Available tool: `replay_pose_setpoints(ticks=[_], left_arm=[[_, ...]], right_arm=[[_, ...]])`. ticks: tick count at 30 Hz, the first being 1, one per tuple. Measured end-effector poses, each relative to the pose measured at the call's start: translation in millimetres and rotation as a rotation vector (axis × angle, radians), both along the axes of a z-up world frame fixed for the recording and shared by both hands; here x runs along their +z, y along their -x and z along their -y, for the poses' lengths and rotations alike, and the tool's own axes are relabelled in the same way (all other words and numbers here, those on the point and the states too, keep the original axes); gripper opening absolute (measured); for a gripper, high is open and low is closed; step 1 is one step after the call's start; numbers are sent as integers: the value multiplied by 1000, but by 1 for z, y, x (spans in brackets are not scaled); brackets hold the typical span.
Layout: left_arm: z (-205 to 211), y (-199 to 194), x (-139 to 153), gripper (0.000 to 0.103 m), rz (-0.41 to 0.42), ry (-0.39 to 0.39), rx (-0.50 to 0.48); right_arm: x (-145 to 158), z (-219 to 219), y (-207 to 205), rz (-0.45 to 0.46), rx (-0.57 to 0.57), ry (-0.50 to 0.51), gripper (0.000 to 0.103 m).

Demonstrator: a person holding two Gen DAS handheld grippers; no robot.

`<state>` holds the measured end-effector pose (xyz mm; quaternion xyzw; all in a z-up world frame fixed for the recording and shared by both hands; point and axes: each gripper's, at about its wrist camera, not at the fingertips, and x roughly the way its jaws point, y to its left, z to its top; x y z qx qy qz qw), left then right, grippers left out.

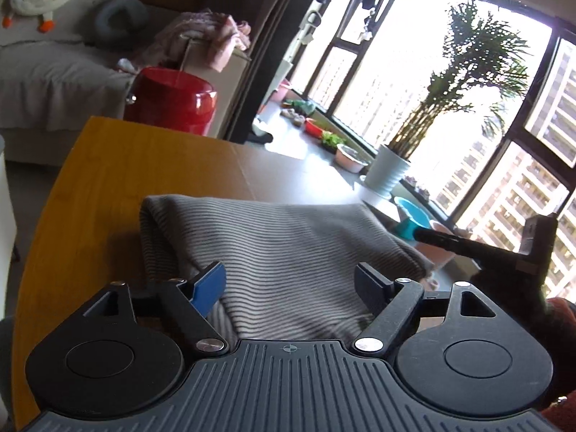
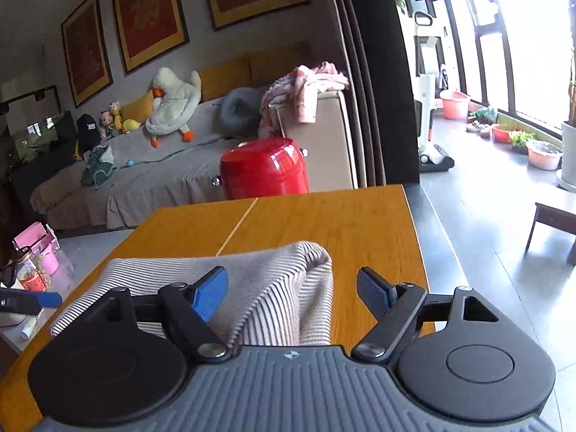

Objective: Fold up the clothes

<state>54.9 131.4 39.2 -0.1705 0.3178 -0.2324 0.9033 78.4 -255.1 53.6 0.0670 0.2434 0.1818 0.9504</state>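
Note:
A grey-and-white striped garment (image 1: pixel 280 252) lies folded on the wooden table (image 1: pixel 108 180). My left gripper (image 1: pixel 289 288) is open, its fingers spread over the garment's near edge, with nothing between them. In the right wrist view the same striped garment (image 2: pixel 252 288) lies on the table (image 2: pixel 342 223) with a rounded fold at its right end. My right gripper (image 2: pixel 291 293) is open and straddles that end, not closed on it. The other gripper's blue-tipped finger (image 1: pixel 410 230) shows at the right of the left wrist view.
A red drum stool (image 2: pixel 266 169) stands past the table's far edge, with a grey sofa (image 2: pixel 144 165) behind it. Potted plants and basins (image 1: pixel 388 169) line the window floor. A jar and pink items (image 2: pixel 36 262) sit on a low surface at left.

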Motion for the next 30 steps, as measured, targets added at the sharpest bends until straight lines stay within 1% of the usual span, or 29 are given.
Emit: replay_pose_setpoints(ticks=[1, 2, 3, 5, 7, 9, 10, 12, 14, 15, 17, 22, 24, 26, 28, 30], left_arm=[[4, 0, -6, 90, -19, 17, -28], [9, -2, -12, 90, -36, 23, -49], [12, -4, -19, 90, -55, 19, -57], [14, -13, -32, 90, -86, 15, -49], [12, -23, -41, 89, -97, 32, -33], [8, -35, -44, 88, -91, 63, -15], [6, -40, -45, 87, -88, 75, -7], [7, -55, -47, 88, -77, 63, 34], [8, -71, -49, 88, -66, 45, 78], [8, -80, -53, 88, -74, 48, 99], [7, -91, -57, 88, -71, 83, 122], [1, -92, -59, 90, -52, 141, 106], [-6, -90, -57, 92, -50, 171, 114], [-12, -88, -53, 95, -39, 193, 126], [-15, -86, -50, 95, -26, 203, 132], [-16, -85, -47, 96, -28, 210, 127]], right_arm=[[2, -6, -3, 5, 29, 3, 79], [2, -14, -6, 3, 63, 9, 77], [2, -22, -10, 1, 97, 14, 73], [0, -37, -18, -12, 153, 27, 69], [-15, -50, -31, -67, 158, 66, 69], [-33, -58, -41, -122, 138, 126, 70], [-42, -60, -42, -125, 125, 155, 70], [-48, -62, -36, -105, 117, 182, 71], [-48, -60, -28, -117, 102, 177, 72], [-49, -59, -25, -125, 95, 177, 72], [-50, -60, -16, -135, 83, 192, 72], [-47, -69, 9, -179, 68, 205, 76], [-44, -78, 16, -203, 95, 222, 80], [-36, -88, 23, -215, 152, 265, 80], [-25, -97, 28, -200, 197, 313, 80], [-12, -101, 28, -158, 218, 341, 80]])
